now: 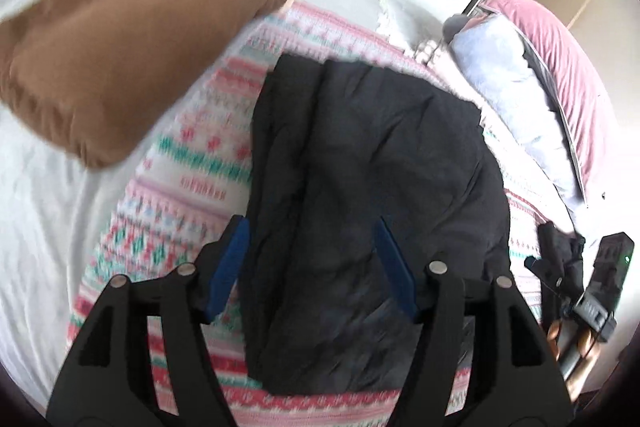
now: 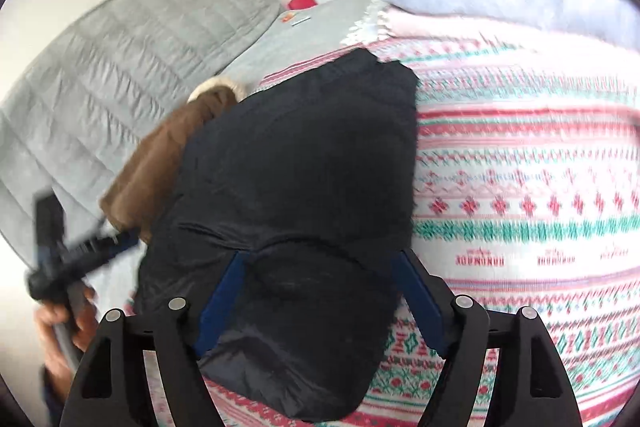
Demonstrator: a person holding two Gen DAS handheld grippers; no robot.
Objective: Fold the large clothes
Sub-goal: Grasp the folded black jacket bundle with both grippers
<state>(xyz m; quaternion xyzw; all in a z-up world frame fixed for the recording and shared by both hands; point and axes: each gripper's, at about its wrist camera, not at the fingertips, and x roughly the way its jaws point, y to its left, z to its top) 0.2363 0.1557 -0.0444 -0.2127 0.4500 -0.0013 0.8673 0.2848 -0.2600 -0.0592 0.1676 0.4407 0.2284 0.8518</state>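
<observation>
Two grippers, left (image 1: 310,259) and right (image 2: 320,291), hovered with jaws spread and gripping nothing over one folded black jacket (image 1: 360,187) lying on one patterned blanket (image 1: 180,167), one brown coat (image 1: 120,59) at its left.

Bed (image 2: 312,15) carries patterned blanket (image 2: 520,187), black jacket (image 2: 304,163).

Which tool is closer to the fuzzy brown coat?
Left. The left tool hangs open over the black jacket, with the brown coat just up and to its left. The right tool is open over the jacket's other side, farther from the coat.
</observation>
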